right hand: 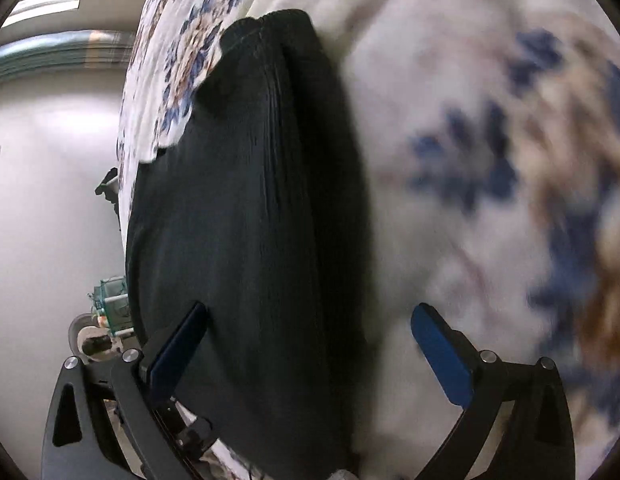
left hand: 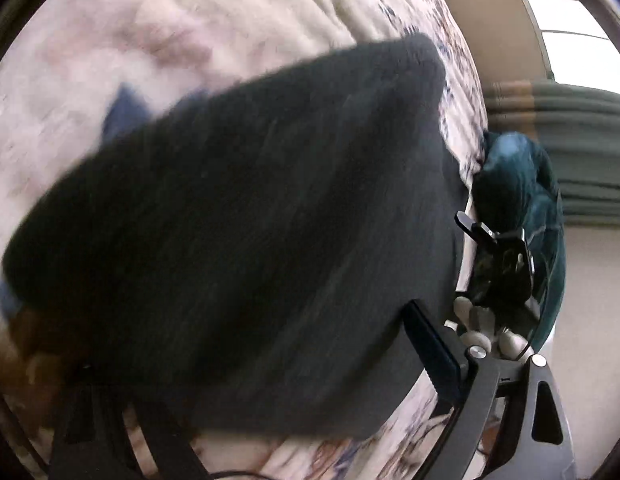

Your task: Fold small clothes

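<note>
A dark, nearly black small garment [left hand: 250, 208] lies on a floral bedspread [left hand: 110, 52], folded into a thick pad. In the left wrist view it fills the middle and covers the left finger; only the right finger [left hand: 430, 352] shows, lying against the garment's edge. My left gripper [left hand: 270, 380] looks spread, with cloth over it. In the right wrist view the garment [right hand: 250, 220] runs lengthwise between the fingers. My right gripper [right hand: 310, 344] is open, its left finger [right hand: 178, 348] lying on the cloth and its right finger [right hand: 442, 356] on bare bedspread [right hand: 470, 160].
The other gripper's body [left hand: 506, 272] and a dark teal sleeve [left hand: 514, 172] show at the bed's edge in the left wrist view. Beyond the bed edge are a pale wall [right hand: 50, 180], a green curtain [left hand: 582, 152] and small items on the floor [right hand: 110, 308].
</note>
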The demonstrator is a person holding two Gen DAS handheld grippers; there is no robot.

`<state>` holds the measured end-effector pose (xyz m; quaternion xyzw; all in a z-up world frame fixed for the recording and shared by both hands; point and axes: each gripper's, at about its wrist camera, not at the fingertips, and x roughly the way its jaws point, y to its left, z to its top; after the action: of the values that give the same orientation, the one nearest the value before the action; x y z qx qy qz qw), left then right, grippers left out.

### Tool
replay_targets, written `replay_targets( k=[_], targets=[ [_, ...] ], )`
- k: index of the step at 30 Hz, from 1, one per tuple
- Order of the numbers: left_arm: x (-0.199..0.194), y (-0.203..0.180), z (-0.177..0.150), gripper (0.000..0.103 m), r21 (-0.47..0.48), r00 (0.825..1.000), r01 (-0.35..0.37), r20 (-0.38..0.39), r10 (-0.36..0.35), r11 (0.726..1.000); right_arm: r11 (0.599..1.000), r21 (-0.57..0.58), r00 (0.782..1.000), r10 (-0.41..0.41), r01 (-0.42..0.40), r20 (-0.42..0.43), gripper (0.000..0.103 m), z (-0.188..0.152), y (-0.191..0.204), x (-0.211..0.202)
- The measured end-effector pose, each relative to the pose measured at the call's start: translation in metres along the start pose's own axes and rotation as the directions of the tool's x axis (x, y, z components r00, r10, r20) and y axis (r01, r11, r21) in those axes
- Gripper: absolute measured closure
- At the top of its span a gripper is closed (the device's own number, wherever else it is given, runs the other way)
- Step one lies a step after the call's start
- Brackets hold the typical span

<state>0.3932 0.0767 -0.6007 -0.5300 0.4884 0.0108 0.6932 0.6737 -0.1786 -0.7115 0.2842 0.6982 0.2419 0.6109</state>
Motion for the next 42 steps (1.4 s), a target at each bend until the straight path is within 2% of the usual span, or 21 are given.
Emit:
replay_targets(
  k=[2, 3, 4, 5, 7, 8, 9, 12, 19, 22, 25, 28, 30, 31, 32, 33, 35, 36, 37, 40, 42],
  targets=[
    [-0.006, 0.005, 0.004, 0.014, -0.058, 0.997, 0.06, 0.045, -0.057, 0.996, 0.999, -0.003, 0.999, 0.032, -0.032, 0.015, 0.0, 0.009, 0.006, 0.001],
    [-0.009, 0.006, 0.005, 0.021, -0.081, 0.994, 0.087, 0.074, -0.081, 0.993, 0.999, -0.01, 0.999, 0.039, -0.039, 0.02, 0.0, 0.011, 0.009, 0.003],
    [-0.011, 0.006, 0.006, 0.043, -0.091, 0.992, 0.088, 0.094, -0.08, 0.992, 0.999, -0.014, 0.999, 0.04, -0.04, 0.02, 0.0, 0.01, 0.011, 0.005],
    [-0.014, 0.007, 0.009, 0.054, -0.099, 0.991, 0.094, 0.104, -0.083, 0.991, 0.999, -0.037, 0.999, 0.034, -0.033, 0.025, 0.001, 0.008, 0.016, 0.008],
    [-0.018, 0.005, 0.013, 0.063, -0.088, 0.99, 0.103, 0.101, -0.094, 0.991, 0.998, -0.056, 0.999, -0.007, 0.009, 0.04, 0.028, 0.004, 0.022, 0.012],
    [-0.019, 0.003, 0.014, 0.065, -0.077, 0.991, 0.108, 0.094, -0.101, 0.991, 0.998, -0.05, 0.998, -0.041, 0.043, 0.052, 0.047, 0.004, 0.024, 0.015],
    [-0.021, 0.0, 0.014, 0.066, -0.068, 0.991, 0.102, 0.09, -0.096, 0.992, 0.999, -0.031, 0.997, -0.028, 0.031, 0.075, 0.06, 0.0, 0.023, 0.012],
    [-0.025, -0.007, 0.023, 0.07, -0.044, 0.993, 0.099, 0.067, -0.096, 0.994, 1.0, -0.001, 0.99, 0.005, -0.005, 0.14, 0.074, -0.019, 0.023, -0.001],
    [-0.05, -0.031, 0.055, 0.076, 0.115, 0.989, 0.12, -0.105, -0.108, 0.986, 0.994, 0.097, 0.96, 0.03, -0.059, 0.28, 0.076, -0.09, 0.032, -0.03],
    [-0.066, -0.035, 0.07, 0.076, 0.174, 0.974, 0.125, -0.208, -0.088, 0.977, 0.987, 0.139, 0.951, 0.036, -0.082, 0.306, 0.076, -0.14, 0.043, -0.038],
    [-0.075, -0.031, 0.069, 0.076, 0.228, 0.954, 0.104, -0.299, -0.032, 0.968, 0.962, 0.23, 0.937, 0.059, -0.145, 0.344, 0.076, -0.204, 0.042, -0.051],
    [-0.074, -0.009, 0.059, 0.075, 0.286, 0.922, 0.054, -0.381, 0.062, 0.957, 0.922, 0.333, 0.93, 0.069, -0.197, 0.361, 0.076, -0.272, 0.058, -0.036],
    [-0.068, 0.006, 0.053, 0.07, 0.309, 0.908, 0.005, -0.4, 0.125, 0.951, 0.903, 0.382, 0.931, 0.052, -0.199, 0.361, 0.076, -0.311, 0.065, -0.024],
    [-0.064, 0.015, 0.052, 0.063, 0.319, 0.898, -0.032, -0.406, 0.167, 0.947, 0.898, 0.396, 0.935, 0.047, -0.194, 0.351, 0.076, -0.322, 0.064, -0.019],
    [-0.059, 0.028, 0.051, 0.06, 0.288, 0.89, -0.047, -0.422, 0.171, 0.957, 0.897, 0.41, 0.943, 0.025, -0.168, 0.331, 0.074, -0.33, 0.062, -0.01],
    [-0.057, 0.036, 0.05, 0.057, 0.26, 0.893, -0.041, -0.424, 0.153, 0.965, 0.888, 0.436, 0.951, 0.006, -0.147, 0.309, 0.068, -0.336, 0.056, -0.001],
    [-0.06, 0.038, 0.049, 0.034, 0.268, 0.902, -0.048, -0.402, 0.157, 0.962, 0.878, 0.472, 0.967, -0.048, -0.079, 0.251, 0.064, -0.338, 0.044, 0.015],
    [-0.063, 0.037, 0.049, 0.029, 0.266, 0.909, -0.049, -0.388, 0.153, 0.963, 0.878, 0.476, 0.971, -0.077, -0.043, 0.228, 0.053, -0.335, 0.039, 0.016],
    [-0.07, 0.035, 0.048, 0.024, 0.262, 0.918, -0.047, -0.369, 0.145, 0.964, 0.884, 0.468, 0.975, -0.09, -0.016, 0.203, 0.052, -0.332, 0.036, 0.016],
    [-0.086, 0.031, 0.05, 0.024, 0.216, 0.952, -0.039, -0.289, 0.102, 0.976, 0.903, 0.424, 0.974, -0.155, 0.071, 0.168, 0.05, -0.332, 0.03, 0.002],
    [-0.088, 0.029, 0.058, 0.024, 0.184, 0.966, -0.05, -0.242, 0.095, 0.982, 0.909, 0.391, 0.96, -0.223, 0.142, 0.169, 0.048, -0.338, 0.032, -0.015]
  ],
)
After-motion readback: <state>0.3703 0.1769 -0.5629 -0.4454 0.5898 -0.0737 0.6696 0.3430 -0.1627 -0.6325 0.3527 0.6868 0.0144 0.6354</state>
